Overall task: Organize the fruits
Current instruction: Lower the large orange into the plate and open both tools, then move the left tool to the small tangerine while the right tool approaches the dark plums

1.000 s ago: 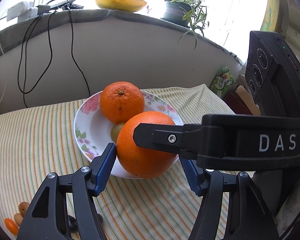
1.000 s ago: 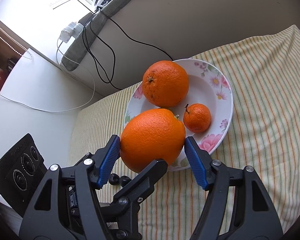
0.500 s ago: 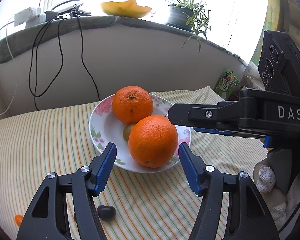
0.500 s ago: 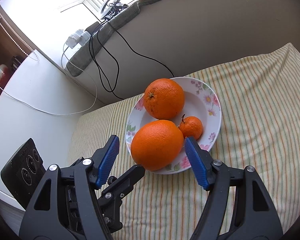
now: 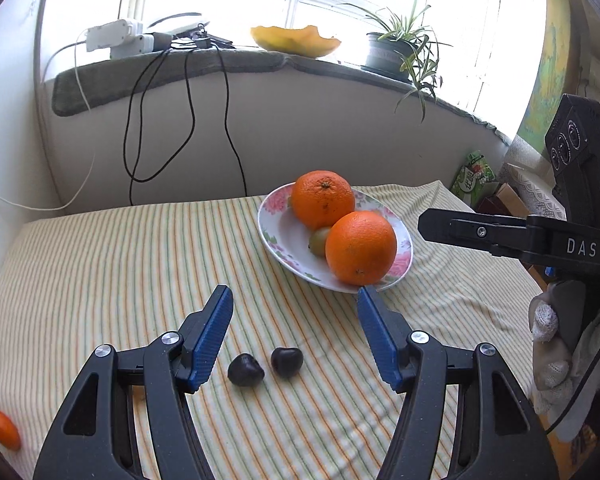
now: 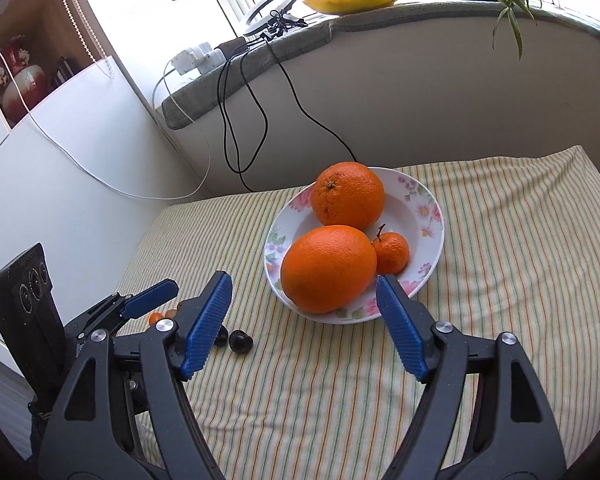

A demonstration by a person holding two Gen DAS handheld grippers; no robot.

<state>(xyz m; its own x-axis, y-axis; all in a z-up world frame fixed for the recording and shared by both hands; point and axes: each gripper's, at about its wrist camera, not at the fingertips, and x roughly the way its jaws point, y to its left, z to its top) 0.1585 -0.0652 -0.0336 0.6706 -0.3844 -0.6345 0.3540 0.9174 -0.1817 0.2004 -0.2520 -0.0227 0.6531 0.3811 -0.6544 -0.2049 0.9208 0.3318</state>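
Both grippers: my left gripper [image 5: 294,304] parted, empty; right gripper [image 6: 304,294] opening, empty. Right view alone shows small stemmed mandarin [image 6: 391,252], at 3 o'clock in white floral ceramic plate [image 6: 430,216], with two large oranges [image 6: 327,268].

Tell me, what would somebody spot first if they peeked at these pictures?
Probably the two big oranges, the near orange and the far orange, sitting in the flowery plate on the striped cloth, with a small mandarin tucked beside them. After that, the blue jaws of the right gripper, opening with nothing between them, and two dark little fruits on the cloth in front of the left gripper.
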